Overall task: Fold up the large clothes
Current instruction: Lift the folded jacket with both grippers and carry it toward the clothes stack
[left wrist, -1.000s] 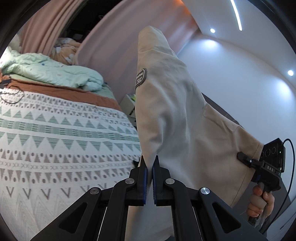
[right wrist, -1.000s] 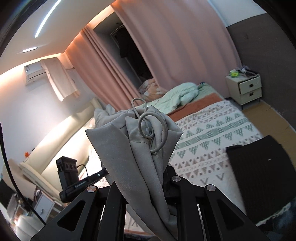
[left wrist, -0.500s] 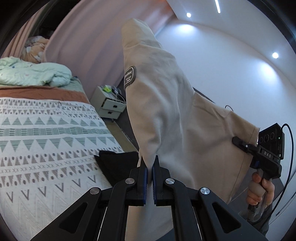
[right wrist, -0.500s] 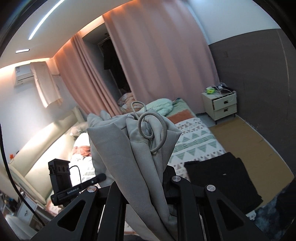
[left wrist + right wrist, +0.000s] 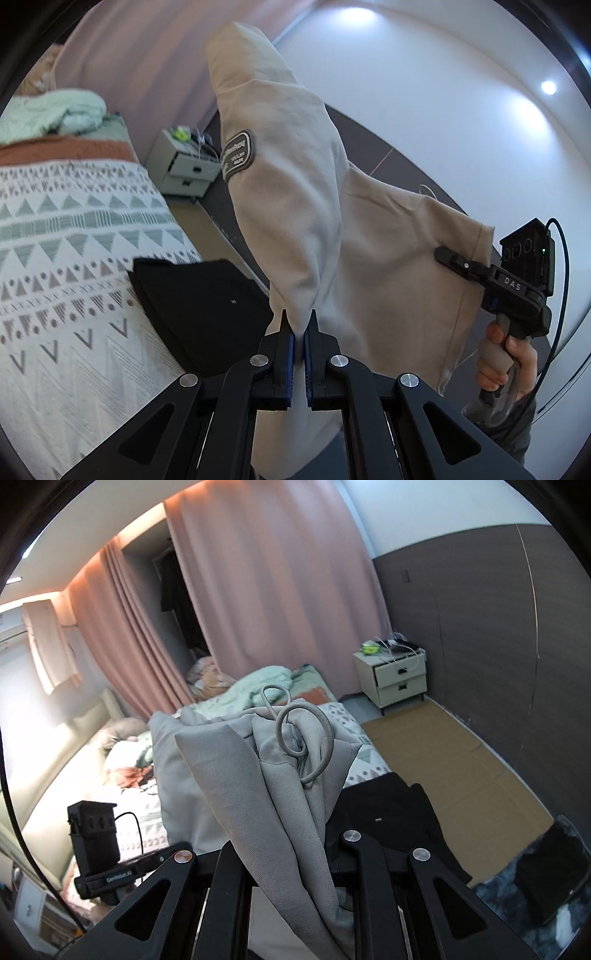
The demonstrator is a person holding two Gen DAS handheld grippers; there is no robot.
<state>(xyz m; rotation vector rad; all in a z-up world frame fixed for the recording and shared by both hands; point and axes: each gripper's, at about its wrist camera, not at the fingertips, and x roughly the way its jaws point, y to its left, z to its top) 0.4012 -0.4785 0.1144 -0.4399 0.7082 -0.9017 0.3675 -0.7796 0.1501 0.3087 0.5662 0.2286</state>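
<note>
Our left gripper [image 5: 298, 325] is clamped on the beige garment [image 5: 295, 192], which hangs in the air over the bed [image 5: 66, 258]; our right gripper [image 5: 448, 256] pinches its far edge. A slipping pinch could drop it onto the folded black garment [image 5: 207, 295]. We count two grippers, two garments, one nightstand [image 5: 181, 170].

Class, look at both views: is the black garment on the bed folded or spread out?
Folded. The black garment lies as a compact flat rectangle with stacked edges on the patterned bedspread, no sleeves or legs showing.
</note>
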